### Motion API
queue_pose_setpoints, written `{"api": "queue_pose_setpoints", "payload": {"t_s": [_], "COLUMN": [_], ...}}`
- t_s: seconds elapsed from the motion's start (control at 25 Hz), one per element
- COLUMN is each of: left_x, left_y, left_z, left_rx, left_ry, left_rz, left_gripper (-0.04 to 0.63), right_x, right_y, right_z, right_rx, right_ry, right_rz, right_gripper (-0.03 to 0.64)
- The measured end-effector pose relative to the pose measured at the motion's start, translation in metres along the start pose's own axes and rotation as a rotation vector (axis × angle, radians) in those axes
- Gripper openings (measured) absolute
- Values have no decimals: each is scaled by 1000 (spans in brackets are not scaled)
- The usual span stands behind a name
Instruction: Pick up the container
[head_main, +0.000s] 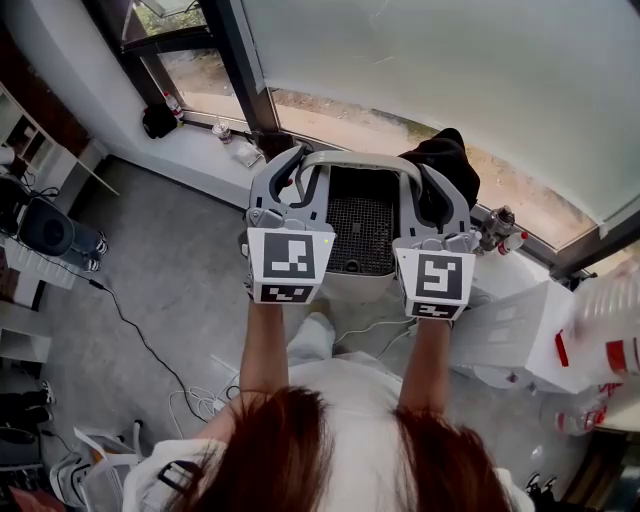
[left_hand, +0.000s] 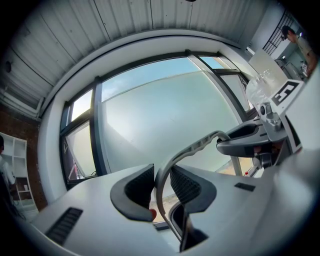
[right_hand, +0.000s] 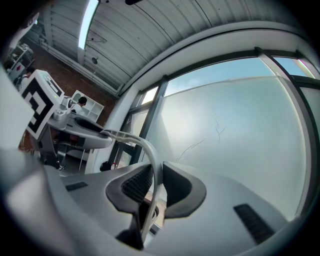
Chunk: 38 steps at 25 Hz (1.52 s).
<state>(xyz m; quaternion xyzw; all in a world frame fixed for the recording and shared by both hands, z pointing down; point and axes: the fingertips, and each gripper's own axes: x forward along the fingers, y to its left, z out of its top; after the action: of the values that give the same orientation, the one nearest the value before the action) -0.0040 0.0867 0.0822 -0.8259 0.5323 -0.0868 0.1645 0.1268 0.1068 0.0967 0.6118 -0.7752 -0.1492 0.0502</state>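
In the head view I hold a white container (head_main: 352, 285) with a dark mesh inside in the air in front of me, above the floor by the window. Its grey arched handle (head_main: 355, 158) spans the top. My left gripper (head_main: 292, 178) is shut on the handle's left end, my right gripper (head_main: 432, 192) on its right end. In the left gripper view the pads (left_hand: 187, 187) press the handle (left_hand: 196, 146) from both sides. The right gripper view shows the same grip, with the pads (right_hand: 135, 184) on the handle (right_hand: 142, 143).
A window sill (head_main: 205, 150) runs behind the container, with small bottles (head_main: 222, 130) and a dark bag (head_main: 158, 120) on it. Cables (head_main: 130, 330) trail over the grey floor at left. White boxes (head_main: 530, 330) stand at right. A dark object (head_main: 447, 158) sits just behind the container.
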Motion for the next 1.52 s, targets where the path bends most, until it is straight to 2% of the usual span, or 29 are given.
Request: {"api": "queue_pose_setpoints", "payload": {"t_s": [0.84,1.52], "left_x": [-41,-60], "left_y": [-8,-10], "left_z": [16,30], "left_rx": [-16,7], "left_ry": [-69,-100], "left_rz": [-28,-55], "left_gripper": [104,104], "right_x": [-42,-66], "right_y": [11,18], "right_z": [27,42], "right_rx": [-56,-46], "right_ry": [-43,-74], "right_rz": [-35,-65], "right_gripper": [77,77]}}
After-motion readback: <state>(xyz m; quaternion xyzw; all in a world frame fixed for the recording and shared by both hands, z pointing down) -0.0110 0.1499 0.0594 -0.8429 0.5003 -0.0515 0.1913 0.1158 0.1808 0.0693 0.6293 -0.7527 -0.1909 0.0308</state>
